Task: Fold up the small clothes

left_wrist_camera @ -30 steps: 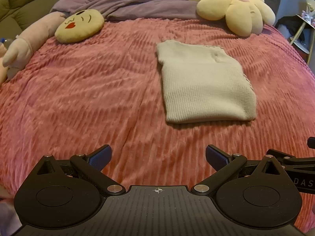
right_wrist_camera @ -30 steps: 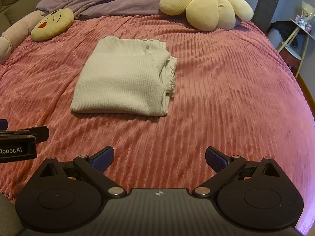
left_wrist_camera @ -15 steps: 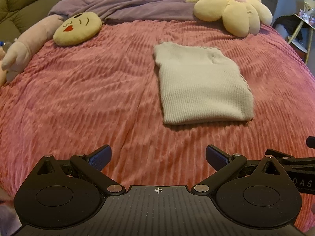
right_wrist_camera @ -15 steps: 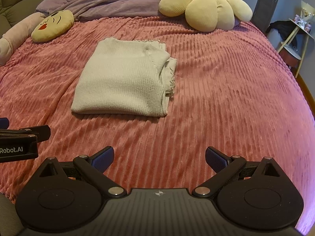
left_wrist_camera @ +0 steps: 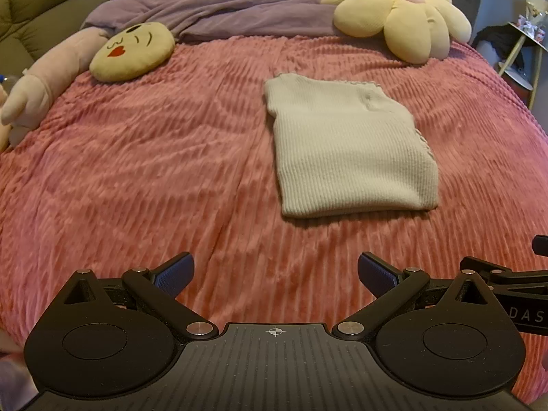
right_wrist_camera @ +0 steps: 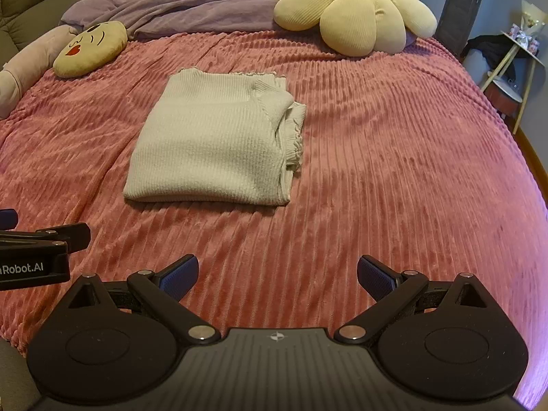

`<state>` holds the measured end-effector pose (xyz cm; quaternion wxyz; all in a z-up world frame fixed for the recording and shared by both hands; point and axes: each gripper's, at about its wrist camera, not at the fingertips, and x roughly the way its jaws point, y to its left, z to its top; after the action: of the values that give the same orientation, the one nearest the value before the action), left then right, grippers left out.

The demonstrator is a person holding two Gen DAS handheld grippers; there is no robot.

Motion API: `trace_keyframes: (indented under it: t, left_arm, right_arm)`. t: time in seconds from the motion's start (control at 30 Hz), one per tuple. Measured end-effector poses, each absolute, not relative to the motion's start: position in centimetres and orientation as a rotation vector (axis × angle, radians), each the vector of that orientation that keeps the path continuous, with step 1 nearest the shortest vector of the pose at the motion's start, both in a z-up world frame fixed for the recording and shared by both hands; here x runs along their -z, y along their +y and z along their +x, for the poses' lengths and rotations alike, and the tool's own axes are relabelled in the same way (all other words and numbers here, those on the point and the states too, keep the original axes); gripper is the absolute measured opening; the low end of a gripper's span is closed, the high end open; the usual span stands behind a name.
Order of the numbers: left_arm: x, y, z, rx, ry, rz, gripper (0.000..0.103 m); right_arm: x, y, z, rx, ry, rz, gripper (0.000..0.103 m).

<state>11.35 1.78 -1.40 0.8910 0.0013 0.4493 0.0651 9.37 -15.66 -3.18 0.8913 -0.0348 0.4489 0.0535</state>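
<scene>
A cream ribbed knit garment [left_wrist_camera: 346, 147] lies folded into a neat rectangle on the pink ribbed bedspread [left_wrist_camera: 154, 178]. In the right wrist view the same garment [right_wrist_camera: 215, 144] shows stacked layers and a frilled edge along its right side. My left gripper [left_wrist_camera: 275, 274] hovers open near the front of the bed, well short of the garment, with nothing between its blue pads. My right gripper [right_wrist_camera: 277, 274] is open too, empty, and back from the garment's near edge. Each gripper's body shows at the edge of the other's view.
A yellow flower cushion [right_wrist_camera: 352, 13] and a purple duvet [left_wrist_camera: 219, 3] lie at the head of the bed. A yellow kissing-face pillow [left_wrist_camera: 132, 51] and a pink plush [left_wrist_camera: 44, 82] lie at far left. A small side table [right_wrist_camera: 513, 61] stands off the bed's right side.
Both grippers have drawn back slightly from the garment and stay open. The garment has not moved.
</scene>
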Motion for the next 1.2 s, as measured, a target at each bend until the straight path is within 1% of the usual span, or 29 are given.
trace_keyframes:
  t: [1.2]
  left_arm:
    - [1.20,1.62,11.32,-0.103,0.905,0.034,0.103]
  right_arm:
    - [2.68,-16.00,9.44,-0.093,0.917,-0.070,0.099]
